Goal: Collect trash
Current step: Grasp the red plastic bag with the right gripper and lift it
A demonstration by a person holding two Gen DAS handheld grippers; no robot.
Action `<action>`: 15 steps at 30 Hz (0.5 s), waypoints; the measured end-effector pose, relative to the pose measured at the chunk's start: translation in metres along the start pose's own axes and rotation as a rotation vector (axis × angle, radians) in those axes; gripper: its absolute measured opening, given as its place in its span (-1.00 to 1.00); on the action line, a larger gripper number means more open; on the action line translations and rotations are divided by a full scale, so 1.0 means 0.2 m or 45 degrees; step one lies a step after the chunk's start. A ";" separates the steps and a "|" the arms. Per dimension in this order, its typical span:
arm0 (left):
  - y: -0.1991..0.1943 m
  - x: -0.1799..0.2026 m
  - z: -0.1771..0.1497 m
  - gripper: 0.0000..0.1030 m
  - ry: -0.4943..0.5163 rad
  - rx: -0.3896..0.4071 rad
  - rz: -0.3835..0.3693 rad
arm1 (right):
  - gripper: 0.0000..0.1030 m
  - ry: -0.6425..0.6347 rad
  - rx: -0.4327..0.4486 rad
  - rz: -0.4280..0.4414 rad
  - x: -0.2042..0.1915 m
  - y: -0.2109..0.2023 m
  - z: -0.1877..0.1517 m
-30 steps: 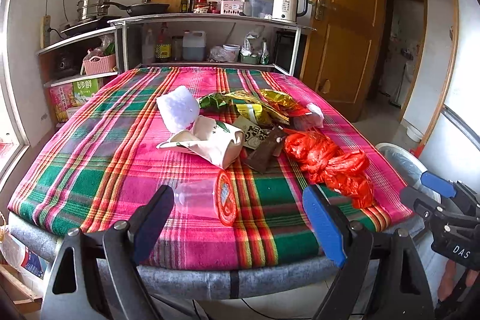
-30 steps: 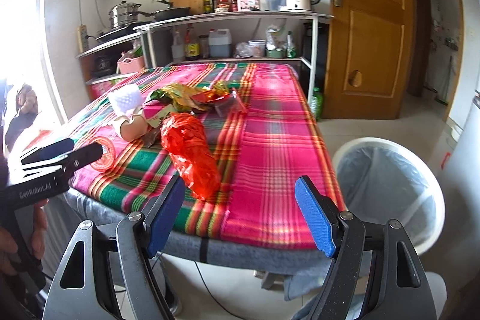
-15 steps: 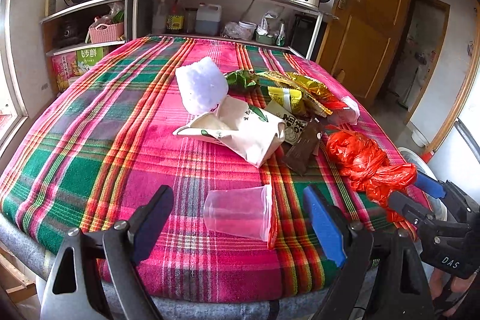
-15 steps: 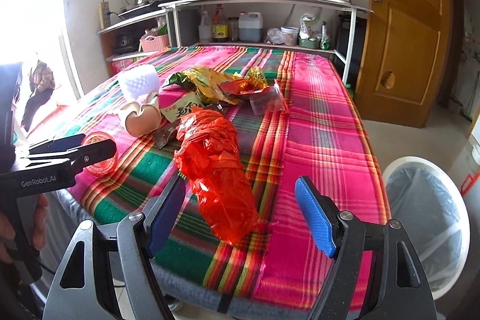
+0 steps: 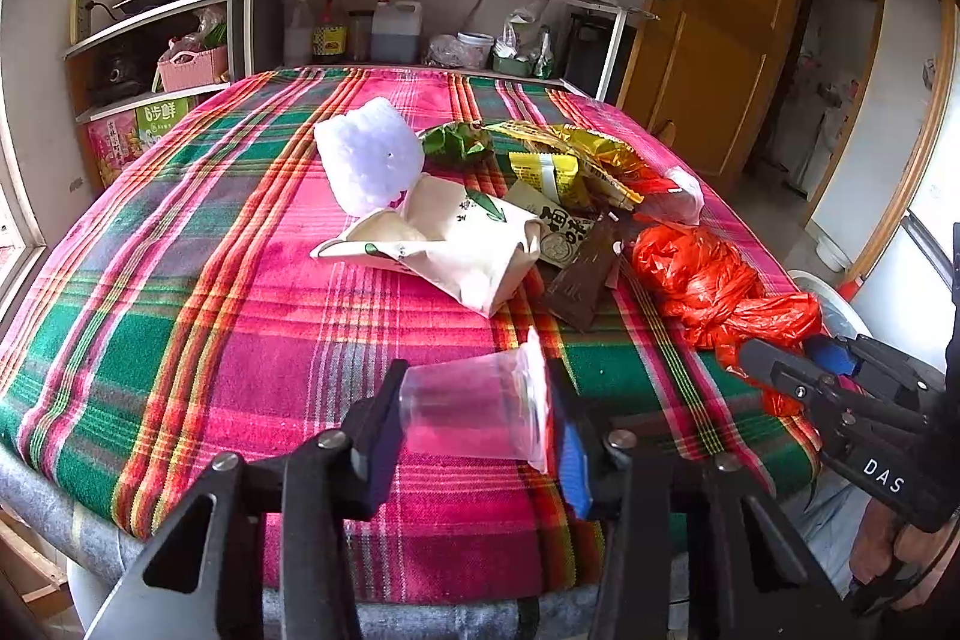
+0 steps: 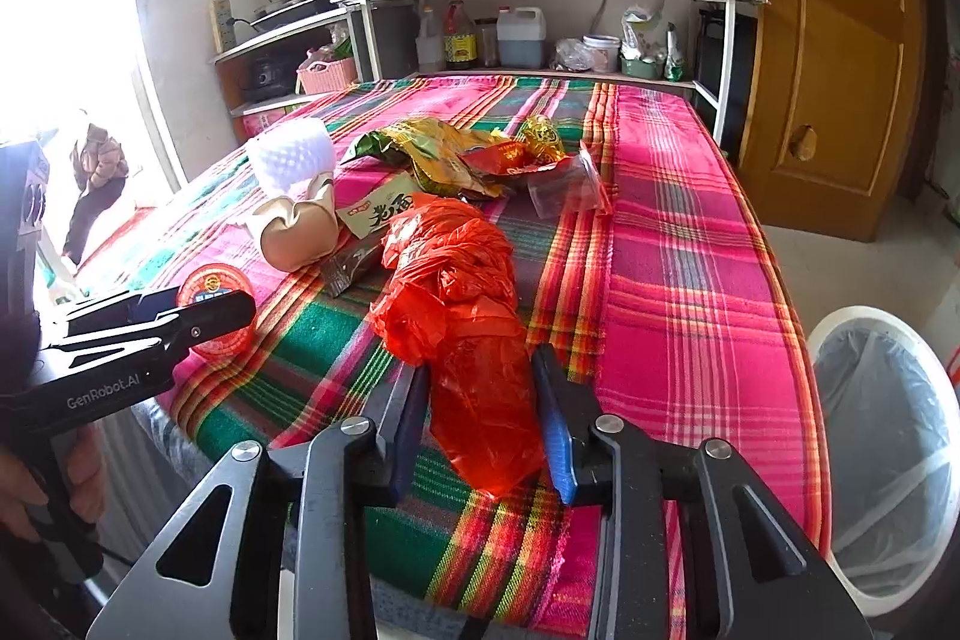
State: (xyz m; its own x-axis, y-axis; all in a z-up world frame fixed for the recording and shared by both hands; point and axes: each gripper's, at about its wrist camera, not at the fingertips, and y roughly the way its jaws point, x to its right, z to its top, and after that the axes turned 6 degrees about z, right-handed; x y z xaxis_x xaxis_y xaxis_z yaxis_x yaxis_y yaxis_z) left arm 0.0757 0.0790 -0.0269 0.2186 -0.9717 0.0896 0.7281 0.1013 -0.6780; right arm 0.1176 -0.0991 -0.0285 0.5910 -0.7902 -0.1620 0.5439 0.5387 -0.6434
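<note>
At 6 o'clock on the table [image 5: 180,316], the left tool [image 5: 474,412] pinches a clear plastic cup [image 5: 474,409] end to end; thin walls may buckle and pop free. At 4 o'clock the right tool [image 6: 480,400] clenches the red plastic bag [image 6: 462,304], whose slack tail could snag before reaching the trash bin [image 6: 888,436].
</note>
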 end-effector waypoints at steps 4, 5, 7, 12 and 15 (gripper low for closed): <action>-0.02 0.01 0.00 -0.17 0.012 0.017 -0.002 | -0.36 0.019 0.006 0.006 0.01 -0.03 -0.01; -0.03 0.01 0.00 -0.17 0.012 0.020 -0.004 | -0.37 0.022 0.008 0.007 0.01 -0.04 -0.01; -0.04 0.02 0.01 -0.17 0.015 0.030 -0.005 | -0.37 0.028 0.016 0.009 0.01 -0.07 -0.02; -0.08 0.07 0.02 -0.17 0.043 0.052 -0.025 | -0.38 0.058 0.049 -0.001 0.04 -0.13 -0.04; -0.10 0.13 0.04 -0.17 0.070 0.064 -0.055 | -0.38 0.085 0.072 -0.021 0.07 -0.18 -0.05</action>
State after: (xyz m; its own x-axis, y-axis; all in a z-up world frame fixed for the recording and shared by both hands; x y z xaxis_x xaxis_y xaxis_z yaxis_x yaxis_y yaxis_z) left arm 0.0731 0.0540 -0.0051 0.1512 -0.9855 0.0771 0.7682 0.0681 -0.6366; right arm 0.1002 -0.1320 -0.0149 0.5417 -0.8157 -0.2030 0.5869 0.5399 -0.6033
